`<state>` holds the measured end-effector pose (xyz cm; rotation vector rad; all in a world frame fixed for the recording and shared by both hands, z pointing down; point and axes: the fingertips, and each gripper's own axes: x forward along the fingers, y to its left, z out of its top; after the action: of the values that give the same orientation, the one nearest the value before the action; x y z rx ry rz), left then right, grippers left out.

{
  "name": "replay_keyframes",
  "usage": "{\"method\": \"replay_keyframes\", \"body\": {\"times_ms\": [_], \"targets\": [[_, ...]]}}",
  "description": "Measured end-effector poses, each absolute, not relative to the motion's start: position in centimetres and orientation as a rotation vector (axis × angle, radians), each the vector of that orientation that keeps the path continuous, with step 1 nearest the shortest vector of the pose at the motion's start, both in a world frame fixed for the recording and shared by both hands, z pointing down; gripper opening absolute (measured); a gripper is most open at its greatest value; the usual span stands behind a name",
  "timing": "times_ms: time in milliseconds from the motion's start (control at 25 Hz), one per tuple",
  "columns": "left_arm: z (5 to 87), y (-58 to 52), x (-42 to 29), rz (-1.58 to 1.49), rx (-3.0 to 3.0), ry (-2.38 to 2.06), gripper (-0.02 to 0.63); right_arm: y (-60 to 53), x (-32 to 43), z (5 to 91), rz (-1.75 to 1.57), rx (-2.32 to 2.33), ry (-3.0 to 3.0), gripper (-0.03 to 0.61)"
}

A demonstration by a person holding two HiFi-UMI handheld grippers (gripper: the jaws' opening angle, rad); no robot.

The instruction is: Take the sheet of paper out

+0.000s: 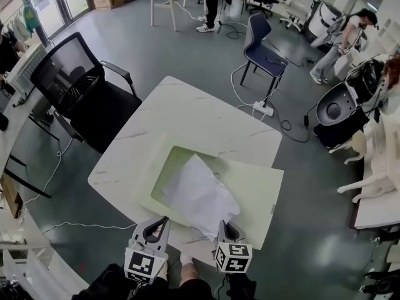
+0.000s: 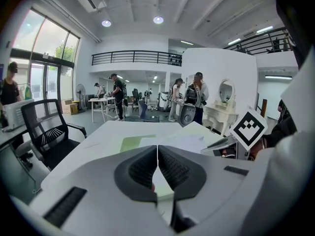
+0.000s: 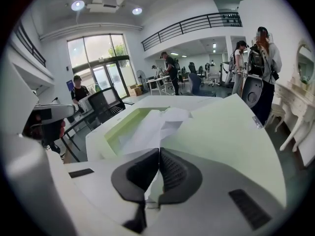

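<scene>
left gripper (image 1: 164, 219) sits at the near left edge of the pale green folder (image 1: 257, 189). its fingers are clenched tip to tip; cannot tell whether a thin edge is pinched between them. the folder lies flat on the white desk (image 1: 187, 114). the sheet of paper (image 1: 200, 194) is crumpled; its far end sits in the folder's darker green opening and its near corner reaches the folder's near edge. right gripper (image 1: 223, 225) is at that near corner, fingers clenched on the sheet of paper.
</scene>
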<state>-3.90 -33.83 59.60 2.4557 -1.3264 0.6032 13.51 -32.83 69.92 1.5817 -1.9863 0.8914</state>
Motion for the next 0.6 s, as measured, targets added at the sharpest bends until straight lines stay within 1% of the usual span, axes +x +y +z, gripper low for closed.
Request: {"method": "replay_keyframes", "body": {"times_ms": [600], "targets": [[51.7,-26.9,-5.6,0.467,2.603,-1.331,0.026,-27.3,12.1,59.2,0.682,1.750,-2.056,0.015]]}}
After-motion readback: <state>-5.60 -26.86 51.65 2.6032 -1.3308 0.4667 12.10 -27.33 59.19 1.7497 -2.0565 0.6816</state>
